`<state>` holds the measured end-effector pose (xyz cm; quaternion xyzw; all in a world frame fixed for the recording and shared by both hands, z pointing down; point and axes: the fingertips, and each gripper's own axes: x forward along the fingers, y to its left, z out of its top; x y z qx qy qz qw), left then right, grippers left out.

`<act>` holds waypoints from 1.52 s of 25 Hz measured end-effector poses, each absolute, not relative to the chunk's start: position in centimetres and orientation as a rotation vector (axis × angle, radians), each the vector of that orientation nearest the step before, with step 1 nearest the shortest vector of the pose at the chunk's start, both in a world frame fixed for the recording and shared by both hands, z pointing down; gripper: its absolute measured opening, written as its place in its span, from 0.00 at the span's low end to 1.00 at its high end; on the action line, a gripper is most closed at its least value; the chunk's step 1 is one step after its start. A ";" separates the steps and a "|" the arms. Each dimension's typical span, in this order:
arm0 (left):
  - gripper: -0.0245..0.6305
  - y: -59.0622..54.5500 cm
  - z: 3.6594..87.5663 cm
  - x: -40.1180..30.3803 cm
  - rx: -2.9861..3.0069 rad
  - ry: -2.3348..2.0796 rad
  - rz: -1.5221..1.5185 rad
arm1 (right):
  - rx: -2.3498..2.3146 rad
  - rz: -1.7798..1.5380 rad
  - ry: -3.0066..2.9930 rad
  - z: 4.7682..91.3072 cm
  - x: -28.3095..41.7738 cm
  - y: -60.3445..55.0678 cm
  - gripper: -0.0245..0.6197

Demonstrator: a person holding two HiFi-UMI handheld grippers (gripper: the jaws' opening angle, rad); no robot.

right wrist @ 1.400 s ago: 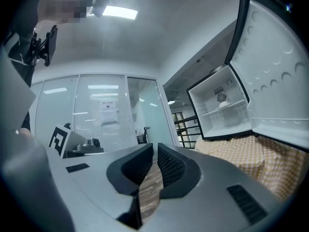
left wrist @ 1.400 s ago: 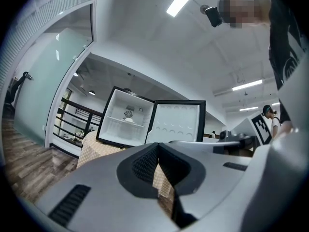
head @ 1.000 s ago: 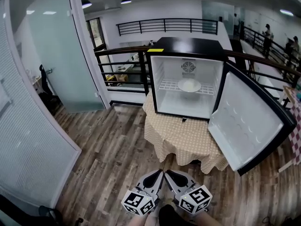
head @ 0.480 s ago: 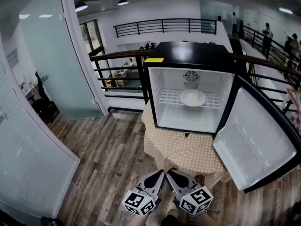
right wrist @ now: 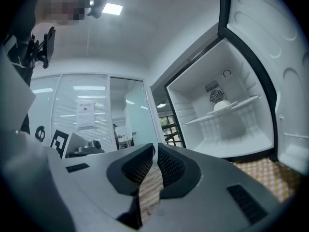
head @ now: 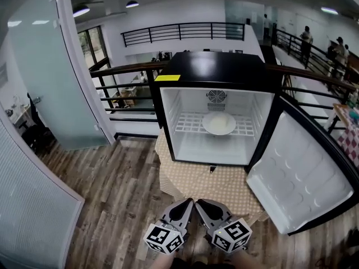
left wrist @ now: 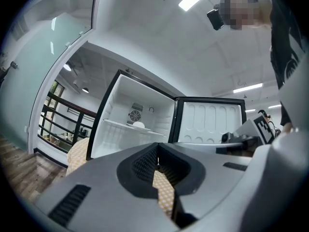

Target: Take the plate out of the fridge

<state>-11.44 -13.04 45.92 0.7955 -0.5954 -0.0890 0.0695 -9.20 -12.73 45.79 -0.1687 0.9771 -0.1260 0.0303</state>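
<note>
The left claw is clenched, its jaws pressed together on nothing, held low just beside the right claw; that one is likewise clenched and empty, tips nearly touching its neighbour's; ahead of both, well apart from them, the black fridge stands open on a desk draped in a checked cloth; the plate lies on the white wire shelf inside, straight ahead of the claws and just under the rear fan; ahead and to the right of the right claw, the fridge door hangs swung wide, its white inner face showing.
</note>
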 end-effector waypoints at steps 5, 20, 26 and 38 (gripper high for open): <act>0.05 -14.5 46.1 -10.3 2.422 -1.731 -0.270 | -0.598 -0.395 2.993 45.8 -8.1 -14.0 0.12; 0.05 -21.3 45.7 -11.5 2.539 -1.573 -0.270 | -0.806 -0.379 2.930 45.5 -9.3 -20.6 0.12; 0.05 -23.9 45.8 -12.6 2.555 -1.523 -0.258 | -0.882 -0.385 2.927 45.6 -10.5 -23.1 0.12; 0.05 -28.7 46.6 -14.0 2.580 -1.443 -0.244 | -0.988 -0.456 2.871 46.5 -11.8 -28.0 0.12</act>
